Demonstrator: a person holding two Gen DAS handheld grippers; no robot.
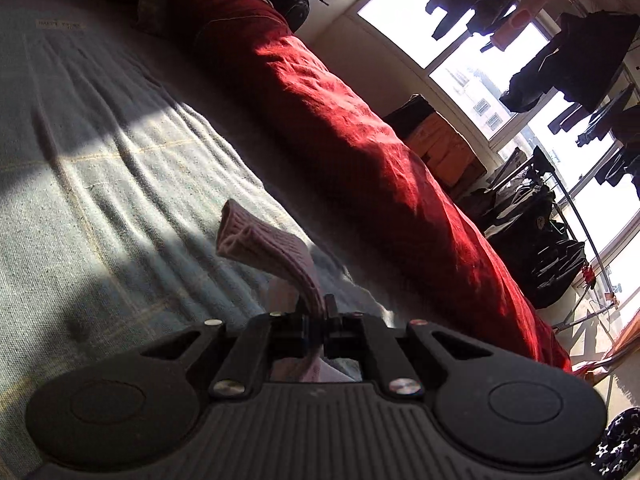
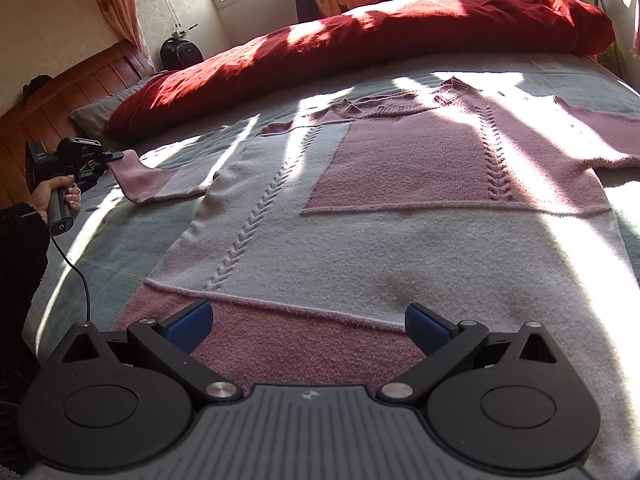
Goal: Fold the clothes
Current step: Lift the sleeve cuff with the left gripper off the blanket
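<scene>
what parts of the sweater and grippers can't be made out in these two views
- Left wrist view: the closed left gripper clamps the pink knitted sleeve cuff; its own body hides the sleeve below it.
- Right wrist view: the open right gripper covers the hem of the pink and white knitted sweater.
- Right wrist view: the far sleeve is cut off at the right edge.

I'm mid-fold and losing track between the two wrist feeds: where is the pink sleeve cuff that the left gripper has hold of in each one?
Left wrist view: the sleeve cuff sticks up at centre, just above the left gripper, whose jaws are shut on the sleeve.
Right wrist view: the cuff sits at the far left edge, lifted off the bed at the tip of the left gripper.
Shared landmark: the red quilt along the bed's far side.
</scene>
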